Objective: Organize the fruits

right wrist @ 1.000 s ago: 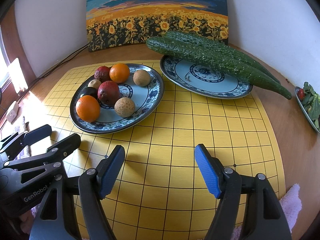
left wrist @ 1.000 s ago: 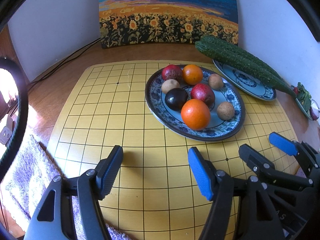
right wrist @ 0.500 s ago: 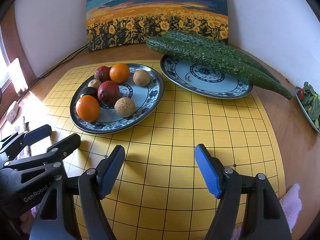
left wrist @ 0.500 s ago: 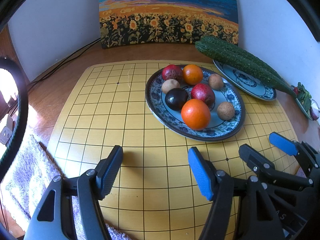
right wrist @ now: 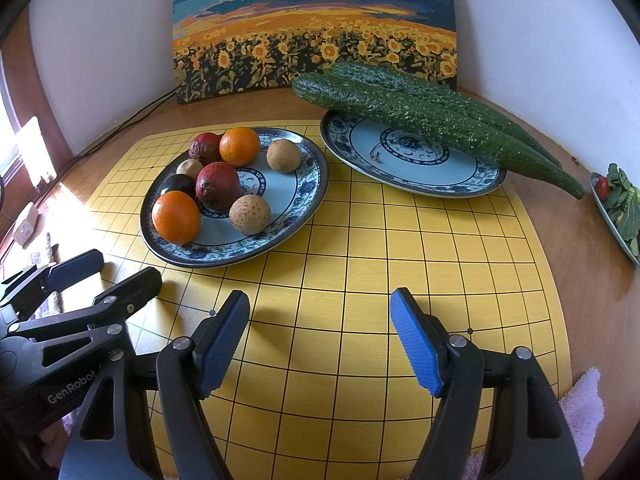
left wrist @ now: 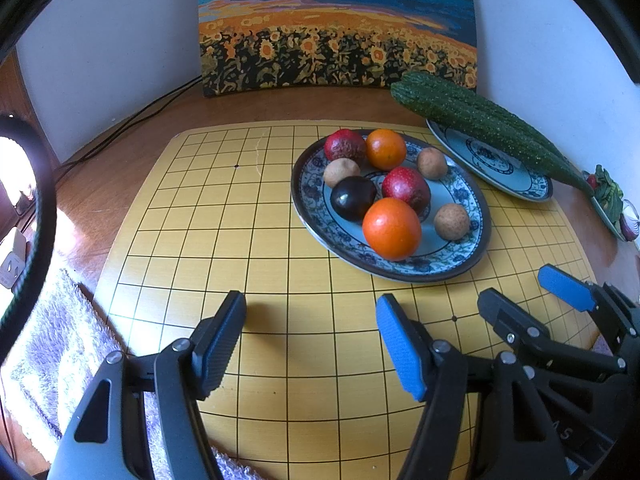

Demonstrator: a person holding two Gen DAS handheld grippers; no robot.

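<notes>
A blue-patterned plate (left wrist: 476,248) (right wrist: 304,200) on the yellow grid board holds several fruits: two oranges (left wrist: 392,229) (right wrist: 176,218), two dark red fruits (left wrist: 406,189) (right wrist: 218,186), a dark plum (left wrist: 353,198) (right wrist: 178,185) and three small brown fruits (left wrist: 452,222) (right wrist: 250,214). My left gripper (left wrist: 310,336) is open and empty, low over the board in front of the plate; it also shows in the right wrist view (right wrist: 104,276). My right gripper (right wrist: 320,332) is open and empty beside it, seen too in the left wrist view (left wrist: 524,292).
A second patterned plate (right wrist: 408,168) (left wrist: 496,164) behind carries long green cucumbers (right wrist: 420,120) (left wrist: 480,124). A sunflower painting (right wrist: 316,40) leans on the wall. A dish of greens (right wrist: 620,208) sits at the far right. Fluffy towels (left wrist: 52,344) lie at the board's near corners.
</notes>
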